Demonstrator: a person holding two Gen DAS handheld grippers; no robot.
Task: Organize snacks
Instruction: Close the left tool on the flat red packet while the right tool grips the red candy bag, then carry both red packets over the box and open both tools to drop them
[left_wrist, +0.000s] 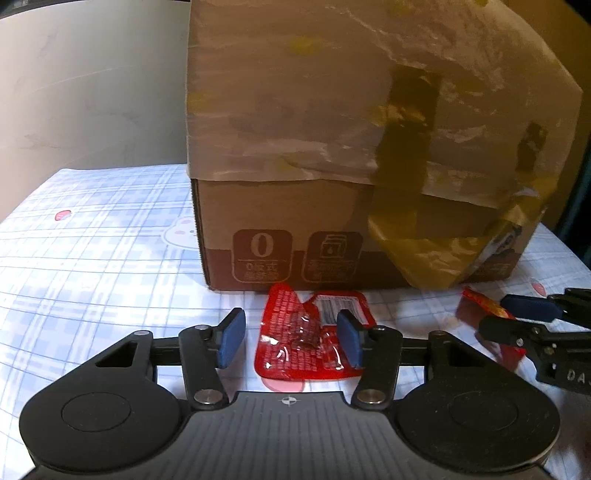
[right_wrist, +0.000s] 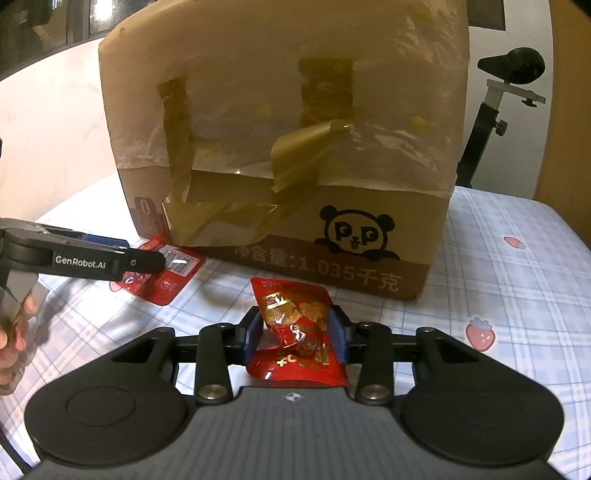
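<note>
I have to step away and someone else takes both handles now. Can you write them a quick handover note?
Left tongs: open, straddling a red snack packet that lies flat on the plaid cloth, not yet gripped.
Right tongs: shut on a second red packet, held in front of the box.
The taped cardboard box stands just behind both packets.
Done: one packet picked up.
Left: grip the flat packet, then sort both. Whether they go in the box cannot be told; its inside is not visible.
</note>
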